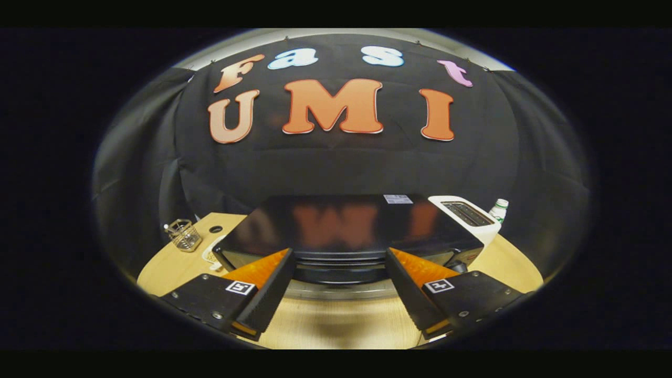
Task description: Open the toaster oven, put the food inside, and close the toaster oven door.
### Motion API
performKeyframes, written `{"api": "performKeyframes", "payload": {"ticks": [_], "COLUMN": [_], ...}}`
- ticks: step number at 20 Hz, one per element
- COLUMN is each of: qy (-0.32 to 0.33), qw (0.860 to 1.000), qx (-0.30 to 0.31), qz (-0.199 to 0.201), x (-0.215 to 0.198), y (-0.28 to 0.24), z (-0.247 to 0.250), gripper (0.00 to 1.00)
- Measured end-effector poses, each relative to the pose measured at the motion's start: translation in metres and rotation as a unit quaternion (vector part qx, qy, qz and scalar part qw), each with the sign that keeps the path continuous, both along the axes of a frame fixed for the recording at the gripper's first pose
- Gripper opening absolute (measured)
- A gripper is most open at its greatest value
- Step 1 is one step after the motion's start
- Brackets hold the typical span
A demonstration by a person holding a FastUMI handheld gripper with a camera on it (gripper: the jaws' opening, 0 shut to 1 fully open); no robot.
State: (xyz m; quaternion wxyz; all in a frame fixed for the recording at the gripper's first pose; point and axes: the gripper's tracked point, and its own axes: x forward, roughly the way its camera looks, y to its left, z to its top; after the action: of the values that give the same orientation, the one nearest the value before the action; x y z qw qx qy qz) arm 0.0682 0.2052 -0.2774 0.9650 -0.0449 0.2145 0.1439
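Toaster oven (346, 226): black, glossy top, door shut, centred on the wooden table (336, 320), just ahead of the fingers.
Gripper (338, 257): fingers spread wide, holding nothing; bare table strip lies between them.
Pop-up toaster (467, 215): white, touching the oven's right side.
Bottle (499, 209): behind the toaster, at the table's right edge.
Wire basket (185, 234): left edge.
Sticker (397, 199): oven's top, unreadable.
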Motion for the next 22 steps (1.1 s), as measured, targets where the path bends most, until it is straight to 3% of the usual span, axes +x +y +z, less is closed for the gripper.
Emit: {"api": "performKeyframes", "payload": {"ticks": [11,22], "qy": [0.047,0.167], "qw": [0.999,0.985], "qx": [-0.014,-0.026], "qz": [-0.008,-0.030], "x": [-0.125,-0.169], "y": [-0.041,-0.059], "z": [-0.058,-0.149], "gripper": [1.00,0.99]}}
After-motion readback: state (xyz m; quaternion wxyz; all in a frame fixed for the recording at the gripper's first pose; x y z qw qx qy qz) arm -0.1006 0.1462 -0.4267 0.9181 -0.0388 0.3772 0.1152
